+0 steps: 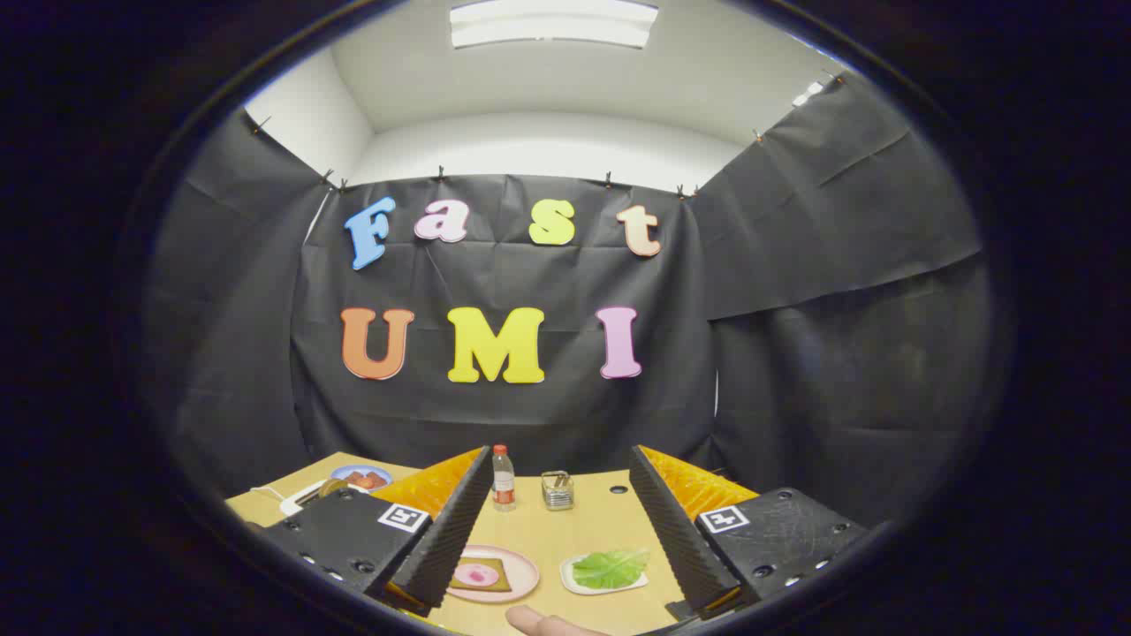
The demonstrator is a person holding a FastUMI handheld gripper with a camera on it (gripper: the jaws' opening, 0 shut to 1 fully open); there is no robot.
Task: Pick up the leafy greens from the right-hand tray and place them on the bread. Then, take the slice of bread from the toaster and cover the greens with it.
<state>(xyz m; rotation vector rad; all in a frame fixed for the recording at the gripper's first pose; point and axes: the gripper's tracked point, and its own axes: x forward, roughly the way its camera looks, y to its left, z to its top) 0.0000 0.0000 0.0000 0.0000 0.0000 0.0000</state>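
Observation:
My gripper [558, 477] is open, its two black ribbed fingers spread wide and held high above the wooden table [565, 530]. Down between the fingers lies a pink plate [521, 574] with a slice of bread [479, 575] topped by a pink round piece. To its right a small white tray [634, 583] holds a leafy green [608, 568], close to the right finger [671, 530]. A white toaster [305, 496] stands beyond the left finger, partly hidden by it, with a brown slice showing at its top.
A small bottle [503, 478] with a red cap and a metal holder [557, 490] stand at the table's far edge. A blue plate [360, 478] with red pieces sits at the far left. A fingertip [539, 624] pokes in at the near edge.

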